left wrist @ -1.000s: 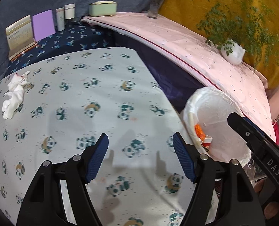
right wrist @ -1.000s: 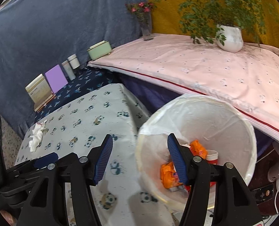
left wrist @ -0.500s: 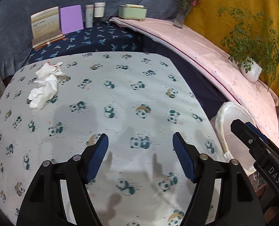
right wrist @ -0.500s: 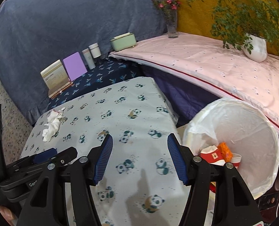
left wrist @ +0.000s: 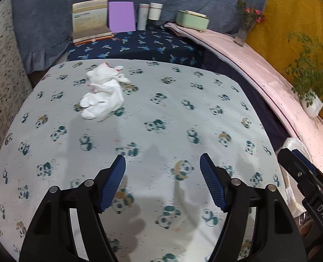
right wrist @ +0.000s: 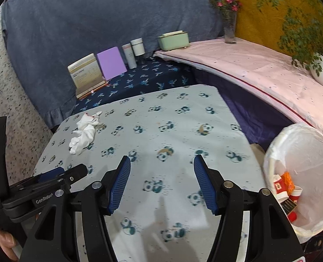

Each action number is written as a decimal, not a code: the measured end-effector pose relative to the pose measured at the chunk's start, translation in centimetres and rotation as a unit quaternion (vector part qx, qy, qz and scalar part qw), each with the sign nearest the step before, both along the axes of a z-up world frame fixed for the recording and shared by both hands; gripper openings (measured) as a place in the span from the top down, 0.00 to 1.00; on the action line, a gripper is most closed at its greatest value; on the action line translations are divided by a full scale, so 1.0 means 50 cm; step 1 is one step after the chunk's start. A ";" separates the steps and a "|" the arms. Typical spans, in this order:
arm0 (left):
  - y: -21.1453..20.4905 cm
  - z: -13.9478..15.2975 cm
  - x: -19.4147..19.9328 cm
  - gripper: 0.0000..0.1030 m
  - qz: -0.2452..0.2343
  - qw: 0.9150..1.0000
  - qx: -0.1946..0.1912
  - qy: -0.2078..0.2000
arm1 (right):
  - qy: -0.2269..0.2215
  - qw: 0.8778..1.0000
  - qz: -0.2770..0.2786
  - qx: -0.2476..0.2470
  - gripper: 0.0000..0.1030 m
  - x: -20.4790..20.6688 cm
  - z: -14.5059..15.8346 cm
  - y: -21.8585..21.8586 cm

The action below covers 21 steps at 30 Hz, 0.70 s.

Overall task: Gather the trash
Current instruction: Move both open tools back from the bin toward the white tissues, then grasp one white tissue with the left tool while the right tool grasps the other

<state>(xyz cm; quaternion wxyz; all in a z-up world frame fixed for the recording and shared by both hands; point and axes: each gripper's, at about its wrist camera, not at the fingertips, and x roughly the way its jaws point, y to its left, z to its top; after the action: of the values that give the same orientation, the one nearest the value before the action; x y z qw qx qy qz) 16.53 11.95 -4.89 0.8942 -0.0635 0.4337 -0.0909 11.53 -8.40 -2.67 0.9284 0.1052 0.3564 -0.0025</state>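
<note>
A crumpled white tissue (left wrist: pixel 103 92) lies on the panda-print table (left wrist: pixel 161 120), at the far left; it also shows in the right wrist view (right wrist: pixel 84 134). My left gripper (left wrist: pixel 162 171) is open and empty, above the table's near middle, well short of the tissue. My right gripper (right wrist: pixel 161 171) is open and empty over the table's near part. A white-lined trash bin (right wrist: pixel 303 174) stands off the table's right edge and holds cups and orange wrappers (right wrist: pixel 286 184). The bin's liner shows at the right in the left wrist view (left wrist: pixel 292 146).
Books (left wrist: pixel 90 19), a purple card (left wrist: pixel 121 18), two tubes (left wrist: pixel 149 15) and a green box (left wrist: pixel 192 19) line the back on a dark blue cloth. A pink-covered ledge (right wrist: pixel 259 69) with a flower vase (right wrist: pixel 229 26) and potted plant (right wrist: pixel 320 69) runs along the right.
Both grippers have swung left, away from the bin and toward the table. The tissue has come nearer the middle of both views; the bin has slid to the right edge.
</note>
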 end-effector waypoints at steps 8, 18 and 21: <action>0.081 -0.012 0.028 0.35 0.036 0.999 0.005 0.004 | 0.009 0.999 0.035 -0.003 0.43 0.037 -0.012 0.077; 0.136 -0.030 0.100 0.23 0.059 0.998 0.015 0.005 | 0.019 0.998 0.064 -0.001 0.43 0.121 -0.035 0.141; 0.138 -0.044 0.131 0.23 0.061 0.998 0.018 0.010 | 0.022 0.997 0.070 0.000 0.43 0.157 -0.048 0.156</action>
<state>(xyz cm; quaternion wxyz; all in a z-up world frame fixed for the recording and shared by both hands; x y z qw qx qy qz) 23.06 18.85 -7.11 0.8945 -0.0749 0.4399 -0.0275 19.40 -0.61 -5.05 0.9184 0.0802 0.3829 0.0598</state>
